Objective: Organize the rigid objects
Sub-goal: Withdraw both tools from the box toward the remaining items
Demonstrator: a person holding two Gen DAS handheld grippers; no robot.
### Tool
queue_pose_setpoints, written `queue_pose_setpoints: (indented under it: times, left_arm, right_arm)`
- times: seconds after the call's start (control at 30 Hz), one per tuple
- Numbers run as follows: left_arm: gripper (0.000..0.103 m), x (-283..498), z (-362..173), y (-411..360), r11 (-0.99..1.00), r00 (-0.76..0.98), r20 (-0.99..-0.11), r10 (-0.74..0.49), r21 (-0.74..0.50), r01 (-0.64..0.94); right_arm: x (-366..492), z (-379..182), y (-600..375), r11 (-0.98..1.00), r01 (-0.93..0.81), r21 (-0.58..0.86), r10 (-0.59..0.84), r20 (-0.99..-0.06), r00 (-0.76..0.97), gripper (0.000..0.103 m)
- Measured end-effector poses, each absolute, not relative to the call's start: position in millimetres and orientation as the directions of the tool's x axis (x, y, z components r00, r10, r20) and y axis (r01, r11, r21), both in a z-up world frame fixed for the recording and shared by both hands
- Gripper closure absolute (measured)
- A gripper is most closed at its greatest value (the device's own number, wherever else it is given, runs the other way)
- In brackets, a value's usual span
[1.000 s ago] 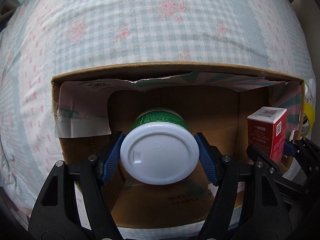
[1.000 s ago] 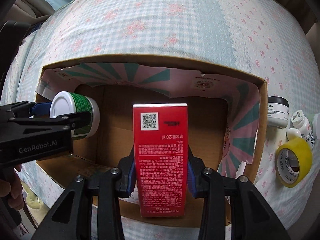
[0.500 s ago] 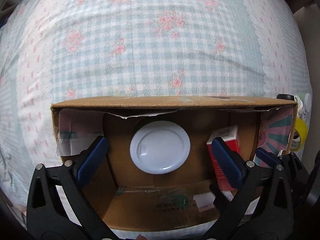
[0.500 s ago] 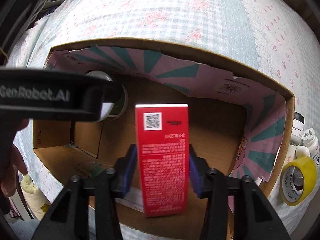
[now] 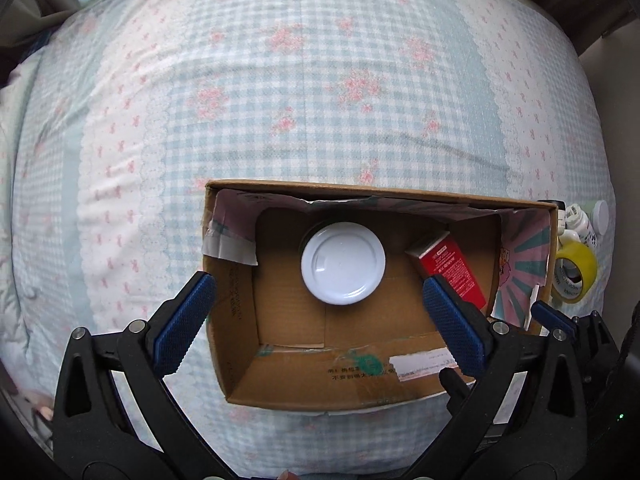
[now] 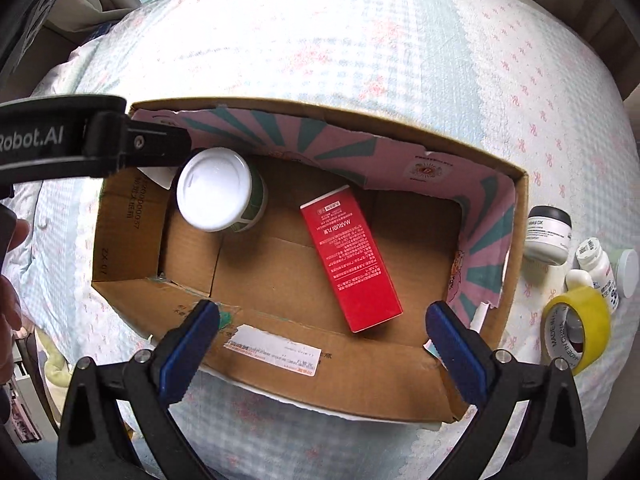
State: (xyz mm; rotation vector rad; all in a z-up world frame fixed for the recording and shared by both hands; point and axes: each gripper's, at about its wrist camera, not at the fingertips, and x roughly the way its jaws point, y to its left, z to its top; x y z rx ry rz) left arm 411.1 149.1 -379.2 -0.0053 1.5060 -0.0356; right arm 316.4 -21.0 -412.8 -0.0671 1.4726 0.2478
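Note:
An open cardboard box lies on the bed. A green jar with a white lid stands upright in its left part. A red carton lies flat on the box floor to the right of the jar. My left gripper is open and empty, above the box's near edge. My right gripper is open and empty, above the near wall of the box. The left gripper's arm crosses the top left of the right wrist view.
Right of the box on the checked floral bedspread lie a yellow tape roll, a white jar with a black lid, a small white pill bottle and a white cap.
Both grippers opened and pulled back up from the box. The jar now stands in the box and the red carton lies flat on its floor.

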Motion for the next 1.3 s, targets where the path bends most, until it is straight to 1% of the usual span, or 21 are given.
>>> queue_pose_setpoints:
  times: [0.17,0.37,0.5,0.7,0.8,0.97,1.17,1.3]
  left_arm:
    - [0.000,387.0,-328.2,163.3,0.999,0.164,-0.986,-0.041,-0.043,-0.009]
    - [0.000,348.3,-273.2,179.7,0.999,0.275,-0.961,-0.028,-0.038,-0.031]
    - [0.000,319.3,-249.2,185.0,0.999,0.325,-0.945,-0.016,-0.025,-0.024]
    - [0.000,281.9,-235.3,173.2,0.999,0.350,-0.936,-0.033,-0.026,0.023]
    - [0.000,264.4,-233.4,156.5,0.998,0.360,-0.932,-0.039,-0.020,0.055]
    - [0.000,244.0,-227.3,120.1,0.993,0.366,-0.927,-0.080,-0.044,0.106]
    - [0.000,234.5,-215.9,74.8,0.990,0.395,-0.913,-0.102,-0.054,0.132]
    - [0.000,232.7,-216.1,37.4,0.991,0.391,-0.914,-0.105,-0.061,0.122]
  right_arm:
    - [311.7,-372.1,-22.7,0.975,-0.172,0.139,0.164,-0.976,0.145,0.000]
    - [286.7,-331.1,-6.6,0.977,-0.194,0.085,0.128,-0.967,0.219,0.000]
    - [262.5,-302.7,-14.3,0.986,-0.143,0.081,0.118,-0.956,0.269,0.000]
    - [210.0,-267.7,-38.2,0.995,-0.032,0.095,0.100,-0.938,0.333,0.000]
    - [186.2,-252.9,-58.7,0.995,0.031,0.091,0.073,-0.928,0.365,0.000]
    - [156.7,-237.7,-105.7,0.985,0.146,0.094,0.031,-0.924,0.381,0.000]
    - [138.8,-221.2,-181.6,0.953,0.283,0.109,-0.021,-0.907,0.420,0.000]
    - [144.2,-215.2,-234.1,0.946,0.311,0.089,-0.060,-0.896,0.439,0.000]
